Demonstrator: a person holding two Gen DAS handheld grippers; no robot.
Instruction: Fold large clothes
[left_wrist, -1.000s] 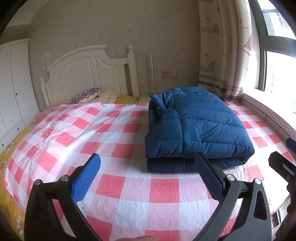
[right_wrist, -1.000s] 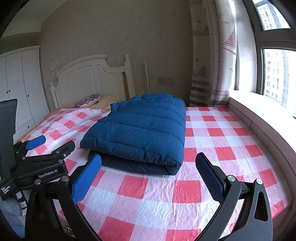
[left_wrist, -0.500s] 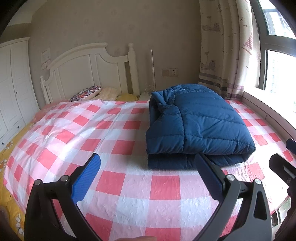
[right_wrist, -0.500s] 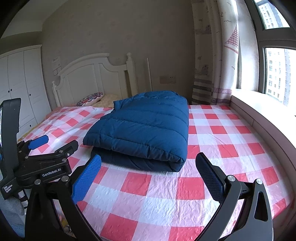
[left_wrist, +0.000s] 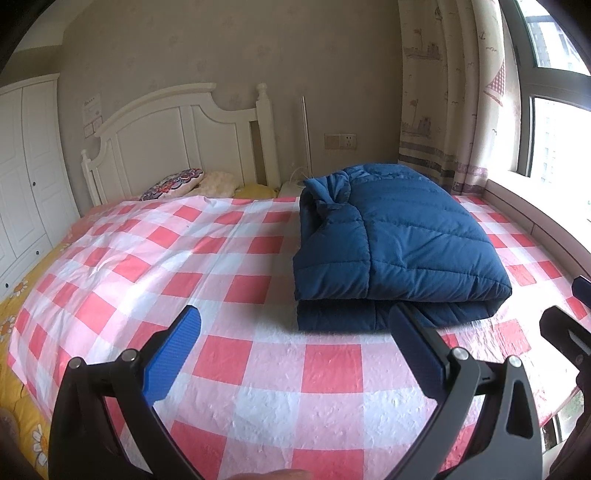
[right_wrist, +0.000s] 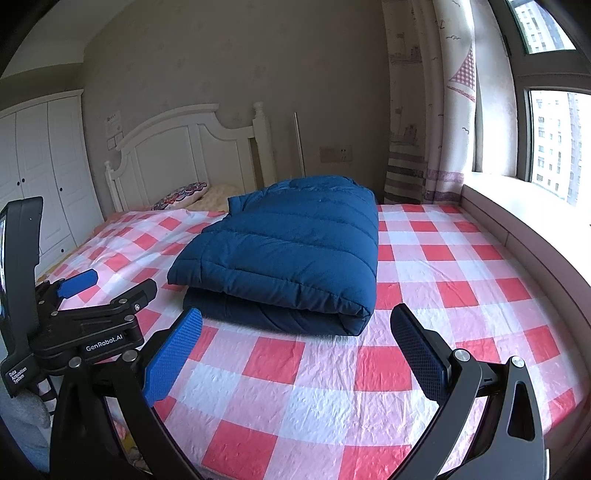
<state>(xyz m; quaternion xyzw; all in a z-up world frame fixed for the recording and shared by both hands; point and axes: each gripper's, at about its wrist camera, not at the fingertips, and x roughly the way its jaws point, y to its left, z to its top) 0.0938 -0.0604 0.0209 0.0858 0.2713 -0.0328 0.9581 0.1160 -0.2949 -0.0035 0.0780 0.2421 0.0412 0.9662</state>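
Observation:
A dark blue quilted jacket (left_wrist: 391, 251) lies folded in a thick rectangle on the red-and-white checked bed sheet (left_wrist: 207, 280), its folded edge toward me. The right wrist view shows the same jacket (right_wrist: 288, 254) from the other side. My left gripper (left_wrist: 295, 332) hovers open over the sheet just in front of the jacket, holding nothing. My right gripper (right_wrist: 297, 332) is also open and empty, a short way back from the jacket's near fold. The left gripper (right_wrist: 107, 291) shows at the left of the right wrist view, apart from the cloth.
A white headboard (left_wrist: 177, 144) with pillows (left_wrist: 173, 182) stands at the far end. A white wardrobe (left_wrist: 26, 177) is on the left. A window sill (right_wrist: 524, 218) and curtain (right_wrist: 424, 110) run along the right. The foot edge of the bed is near me.
Both grippers have drawn back and risen slightly from the folded jacket, staying open. The jacket has not moved.

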